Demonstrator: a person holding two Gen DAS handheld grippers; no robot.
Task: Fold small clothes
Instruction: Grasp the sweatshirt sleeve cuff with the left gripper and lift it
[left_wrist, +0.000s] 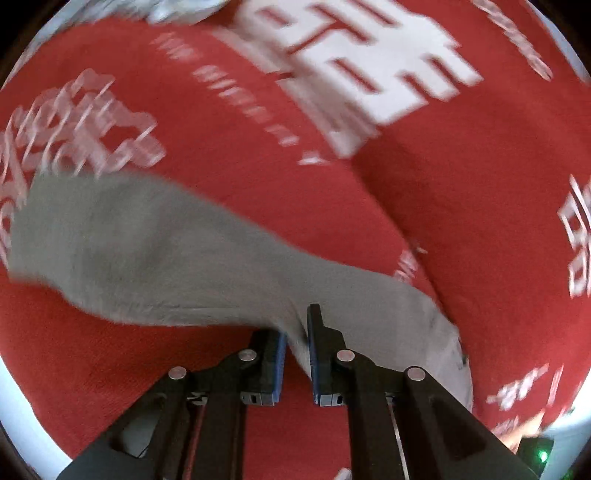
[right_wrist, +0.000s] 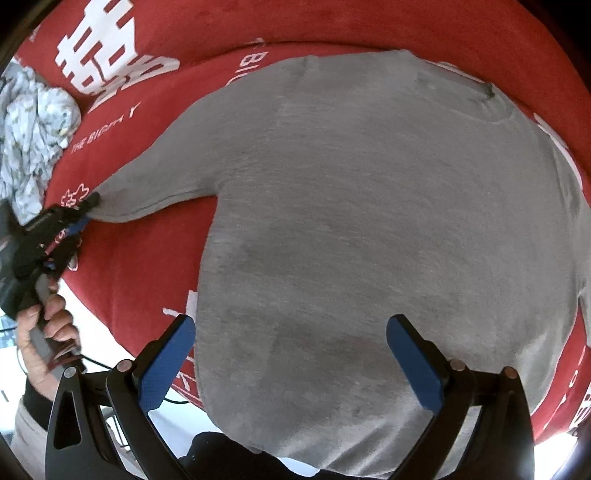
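A grey long-sleeved top (right_wrist: 351, 221) lies flat on a red cloth (right_wrist: 129, 258) printed with white characters. Its left sleeve (right_wrist: 159, 184) stretches out to the side. My left gripper (right_wrist: 86, 208) pinches the end of that sleeve. In the left wrist view the blue pads of the left gripper (left_wrist: 297, 332) are shut on the sleeve's (left_wrist: 147, 251) cuff fabric, and the sleeve trails off to the upper left over the red cloth (left_wrist: 461, 203). My right gripper (right_wrist: 291, 325) hangs open above the lower body of the top, with nothing between its fingers.
A crumpled pale patterned garment (right_wrist: 33, 129) lies on the red cloth at the upper left. A person's hand (right_wrist: 48, 325) holds the left gripper's handle. A white surface (right_wrist: 122, 332) shows past the red cloth's near edge, with a thin cable on it.
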